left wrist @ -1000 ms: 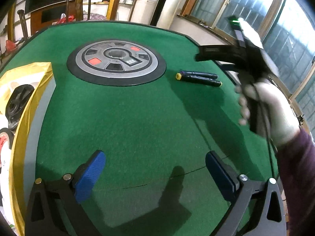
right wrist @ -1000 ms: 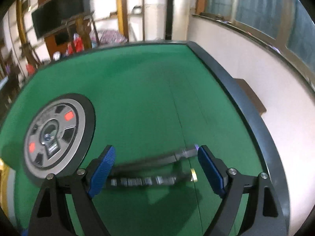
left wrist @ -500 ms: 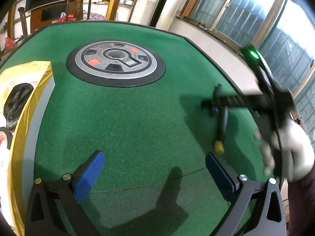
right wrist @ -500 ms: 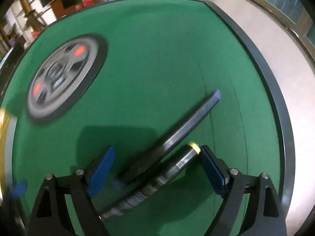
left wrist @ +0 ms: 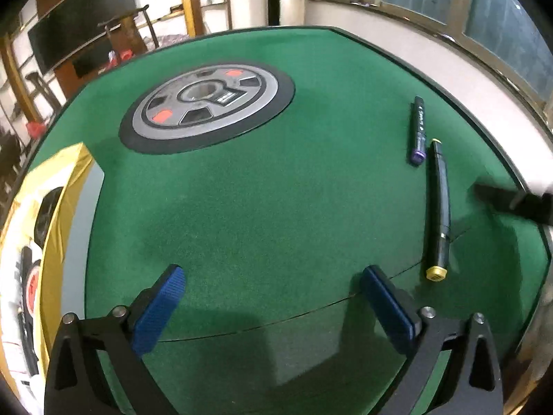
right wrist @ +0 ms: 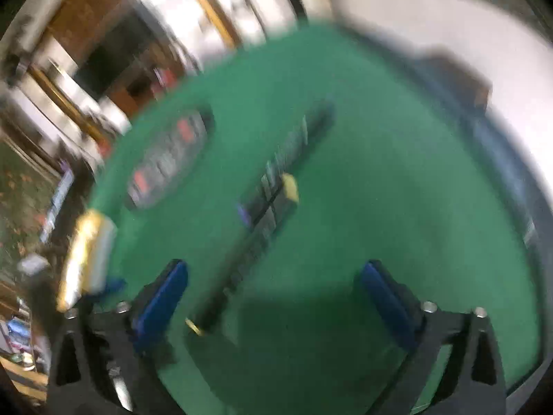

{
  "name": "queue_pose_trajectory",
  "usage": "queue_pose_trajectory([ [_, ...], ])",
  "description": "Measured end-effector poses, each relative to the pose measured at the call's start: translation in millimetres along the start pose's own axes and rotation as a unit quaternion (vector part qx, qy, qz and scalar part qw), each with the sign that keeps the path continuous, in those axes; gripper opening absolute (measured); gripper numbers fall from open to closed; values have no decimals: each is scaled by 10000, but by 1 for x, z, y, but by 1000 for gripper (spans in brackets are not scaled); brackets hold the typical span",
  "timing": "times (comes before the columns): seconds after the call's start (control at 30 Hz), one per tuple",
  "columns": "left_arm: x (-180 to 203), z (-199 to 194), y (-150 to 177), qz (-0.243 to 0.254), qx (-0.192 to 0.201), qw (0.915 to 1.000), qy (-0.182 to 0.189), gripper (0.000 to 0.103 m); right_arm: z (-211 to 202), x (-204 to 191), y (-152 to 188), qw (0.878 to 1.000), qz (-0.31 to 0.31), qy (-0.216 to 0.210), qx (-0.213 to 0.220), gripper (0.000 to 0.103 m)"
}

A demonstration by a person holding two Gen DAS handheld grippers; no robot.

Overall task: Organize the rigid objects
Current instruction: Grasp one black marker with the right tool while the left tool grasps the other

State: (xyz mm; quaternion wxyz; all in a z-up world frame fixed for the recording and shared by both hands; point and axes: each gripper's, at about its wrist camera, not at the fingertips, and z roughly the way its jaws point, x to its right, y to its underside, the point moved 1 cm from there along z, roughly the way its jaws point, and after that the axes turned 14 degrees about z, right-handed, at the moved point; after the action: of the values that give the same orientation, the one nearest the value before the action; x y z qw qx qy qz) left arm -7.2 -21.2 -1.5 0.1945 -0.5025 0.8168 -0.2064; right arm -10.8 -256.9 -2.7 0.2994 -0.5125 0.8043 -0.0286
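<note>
Tilting downward, right gripper [right wrist: 273,297] opening

Picture: blurred.
Right gripper [right wrist: 273,297]: jaws opening, nothing pressed.
Markers [right wrist: 273,190]: two, dark, lying ahead on green table [right wrist: 380,190].

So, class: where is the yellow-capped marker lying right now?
In the left wrist view, the yellow-capped marker lies on the green table, right side, just below the purple-capped marker.

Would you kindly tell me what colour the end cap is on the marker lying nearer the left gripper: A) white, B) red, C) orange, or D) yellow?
D: in the left wrist view the nearer marker ends in a yellow cap, while the farther marker has a purple end.
</note>
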Motion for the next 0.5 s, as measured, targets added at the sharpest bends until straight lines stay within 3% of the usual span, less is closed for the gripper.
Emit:
queue_pose_trajectory([
  [0.07,-10,-2,3,-243,0,9997,-95,102,5,-19,2,9968,-547,397,416,91],
  [0.17,-24,-6,8,-609,53,9981,-65,102,18,-50,5,9943,-906,469,294,86],
  [0.2,-28,-9,10,-705,66,9975,-44,102,24,-56,4,9924,-1025,620,271,79],
  [0.23,-31,-11,10,-745,77,9972,-26,102,34,-63,5,9899,-1150,788,243,62],
  [0.33,-33,-19,13,-740,110,9970,212,102,44,-72,6,9831,-1372,1168,328,36],
  [0.5,-10,-16,7,-187,-85,9912,1310,102,34,-53,3,9812,-1382,1292,393,16],
])
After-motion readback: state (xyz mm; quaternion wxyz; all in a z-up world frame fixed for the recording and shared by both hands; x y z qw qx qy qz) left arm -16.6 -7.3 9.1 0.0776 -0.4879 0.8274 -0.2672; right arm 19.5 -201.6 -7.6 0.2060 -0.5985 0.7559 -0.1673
